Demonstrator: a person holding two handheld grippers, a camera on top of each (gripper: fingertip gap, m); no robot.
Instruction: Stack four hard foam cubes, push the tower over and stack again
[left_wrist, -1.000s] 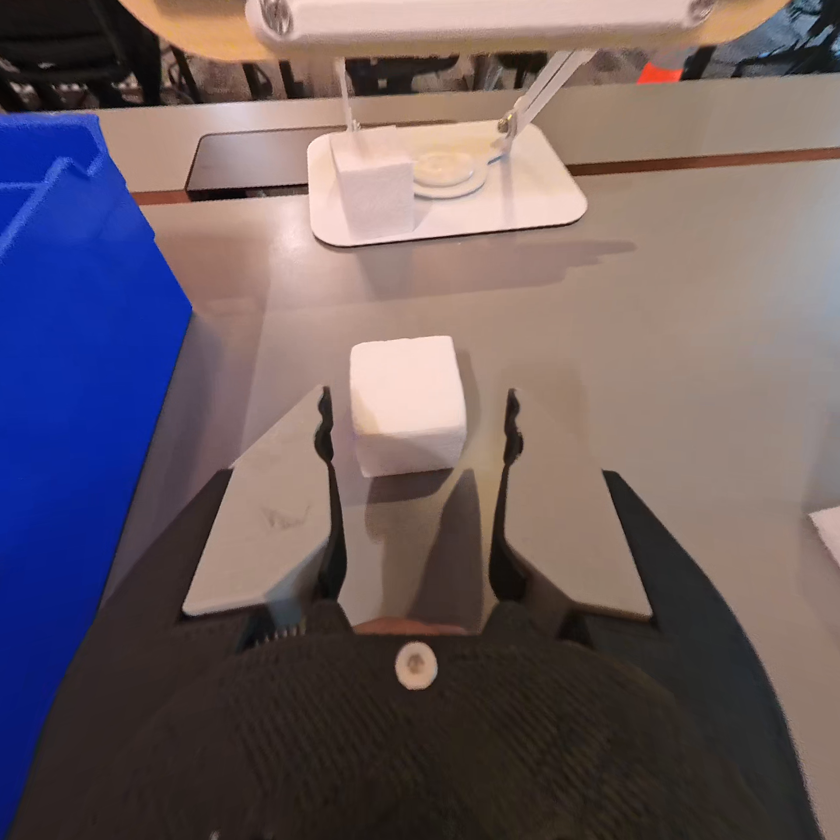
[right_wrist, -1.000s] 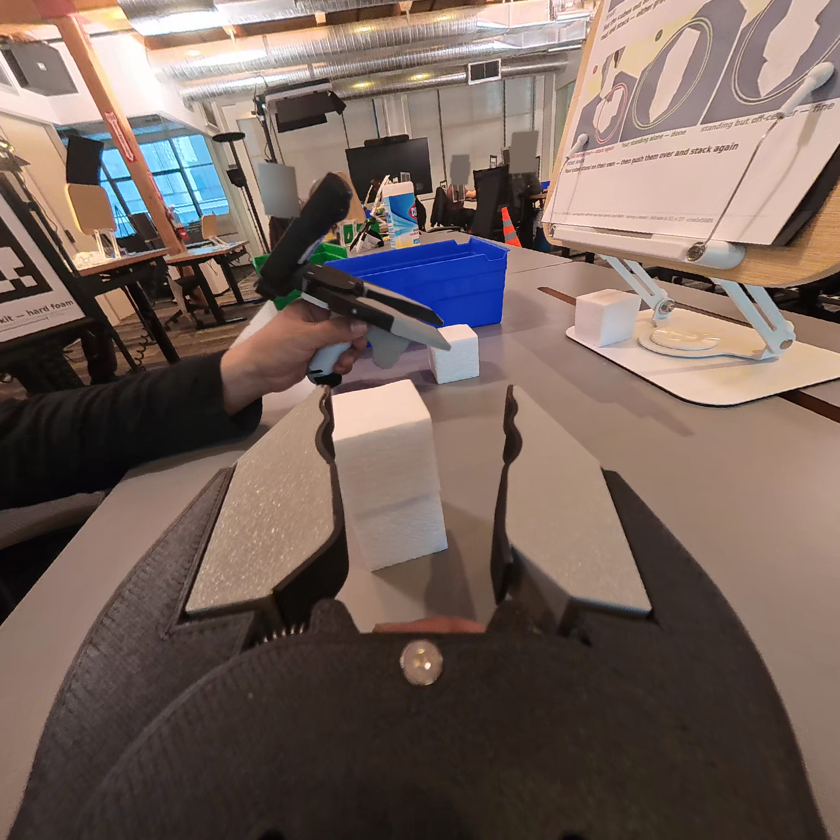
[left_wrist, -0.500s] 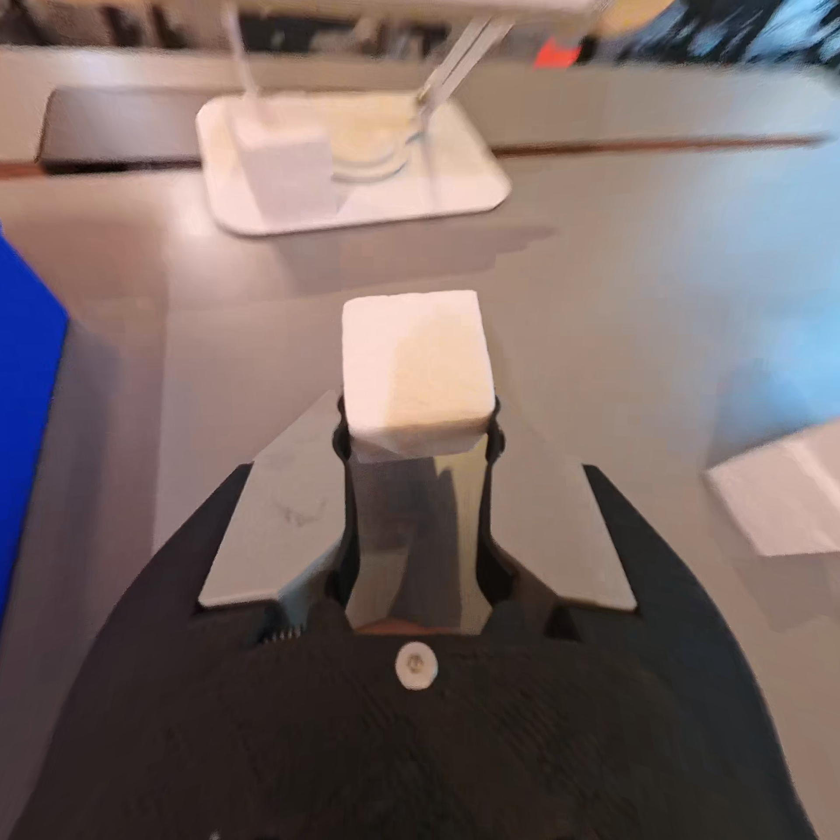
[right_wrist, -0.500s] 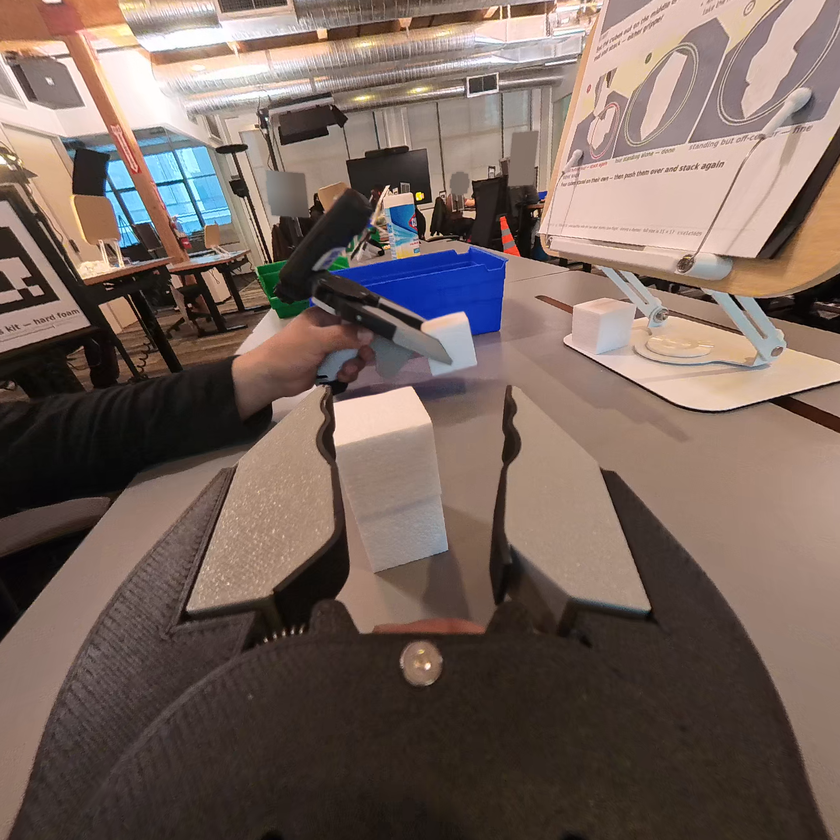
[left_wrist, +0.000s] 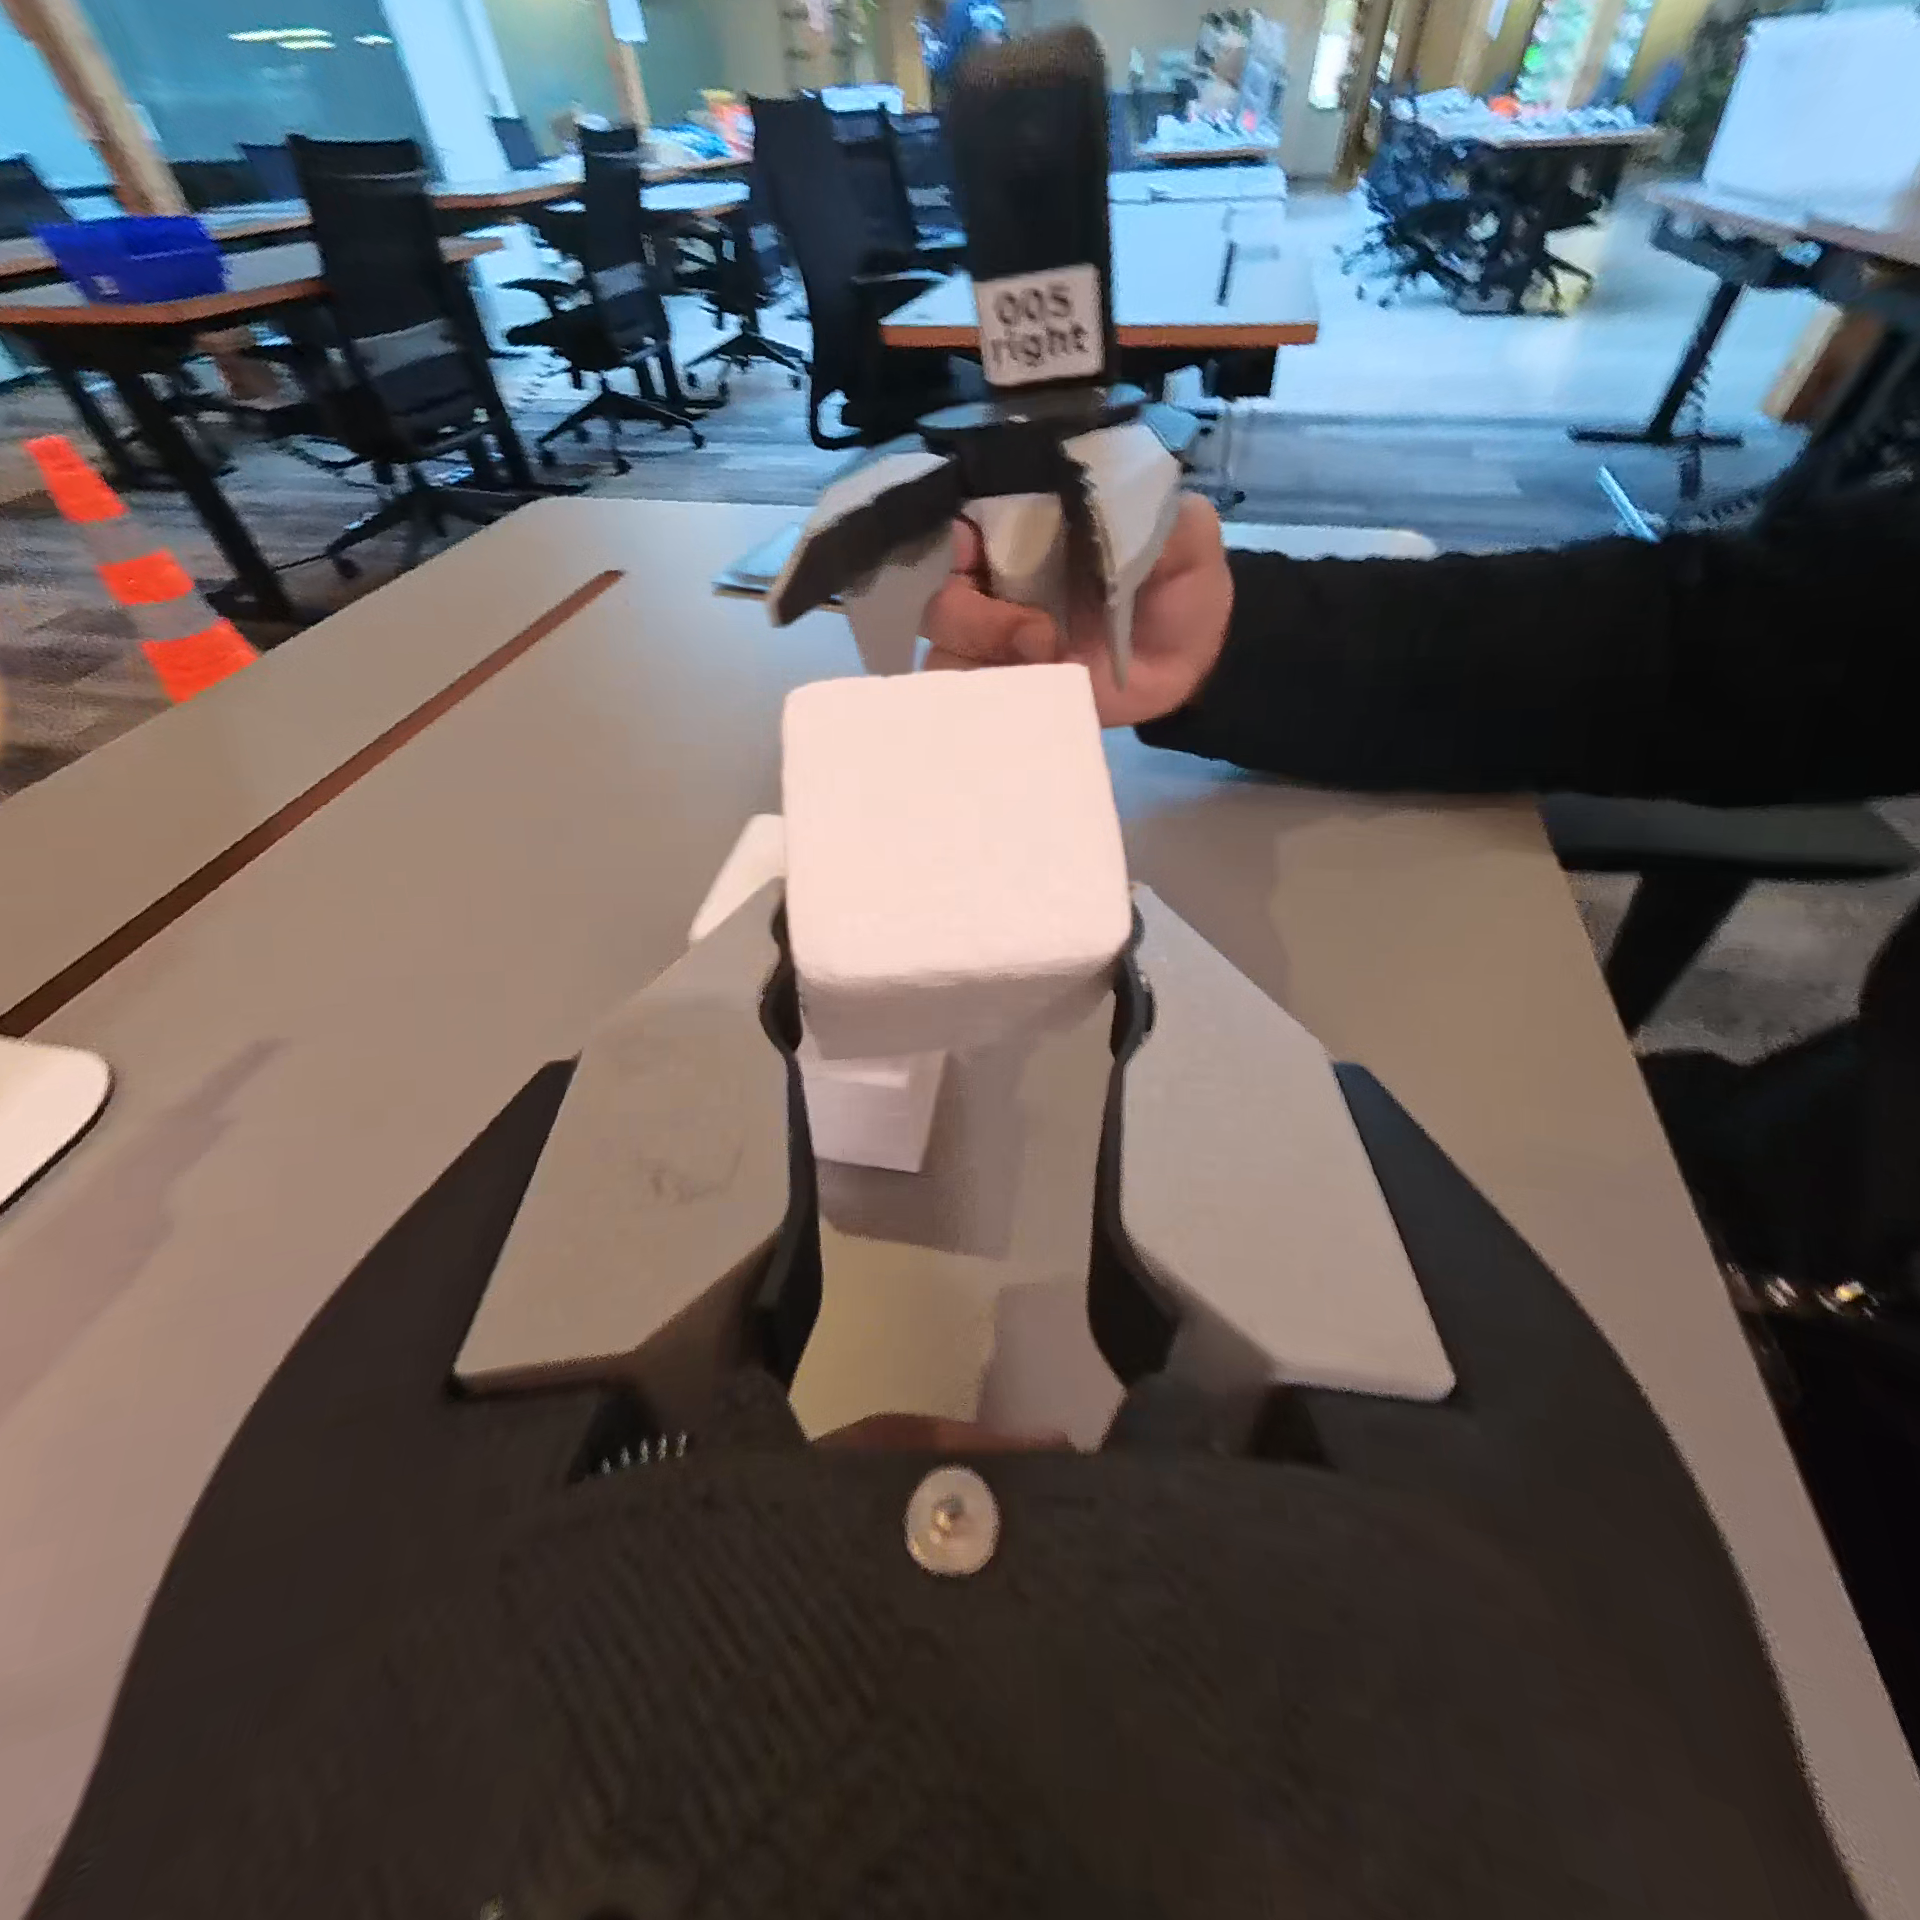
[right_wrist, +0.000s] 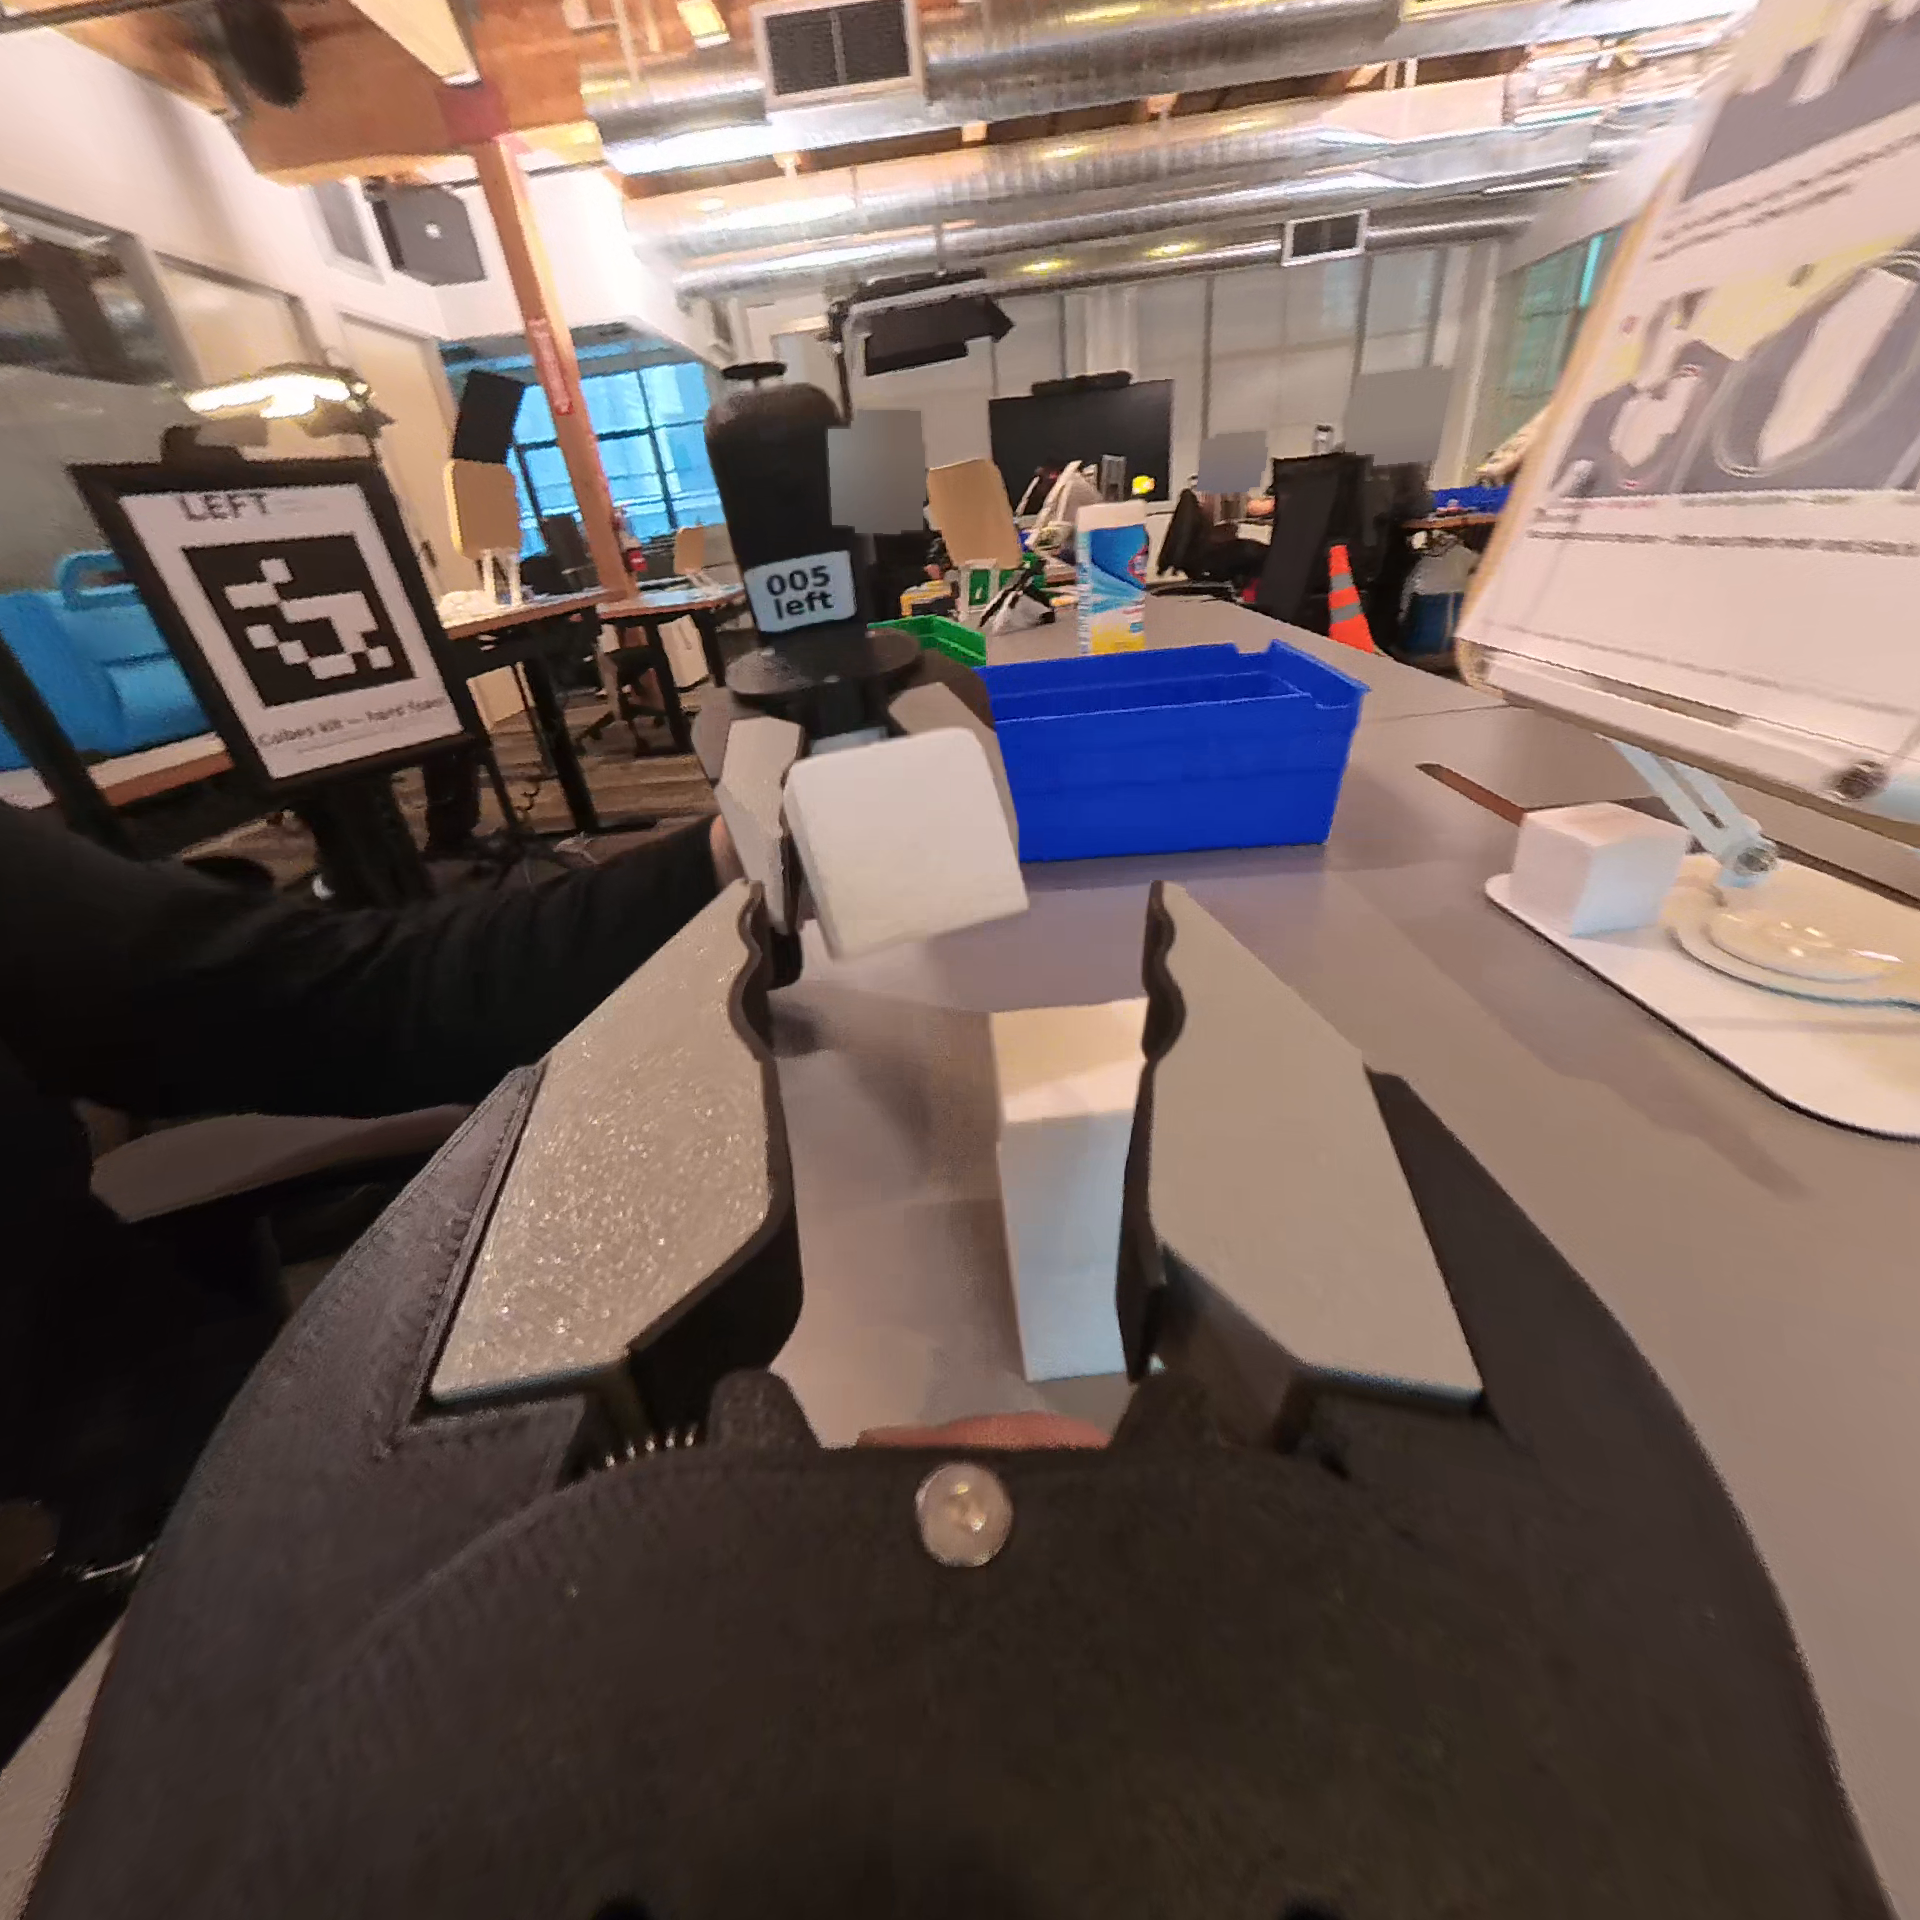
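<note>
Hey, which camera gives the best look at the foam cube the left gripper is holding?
The left wrist view: the held cube fills the centre, clamped at its lower sides between the left gripper fingers, its top face clear. The right wrist view shows the same cube farther off, tilted, one side hidden by a finger.

The left wrist view looks forward along the left hand-held gripper (left_wrist: 956, 977), close above the grey worktop (left_wrist: 416, 914), facing the right hand-held gripper (left_wrist: 966, 582) and the rows of office chairs (left_wrist: 405, 312) beyond. The right wrist view looks the opposite way along the right hand-held gripper (right_wrist: 956, 966), low over the same worktop (right_wrist: 1558, 1195), facing the left hand-held gripper (right_wrist: 883, 831), a blue bin (right_wrist: 1164, 758) and a tilted document stand (right_wrist: 1714, 436). Both share the white foam cube (left_wrist: 945, 831) (right_wrist: 899, 836) between them; the white shape below it is probably the stack, partly hidden.
</note>
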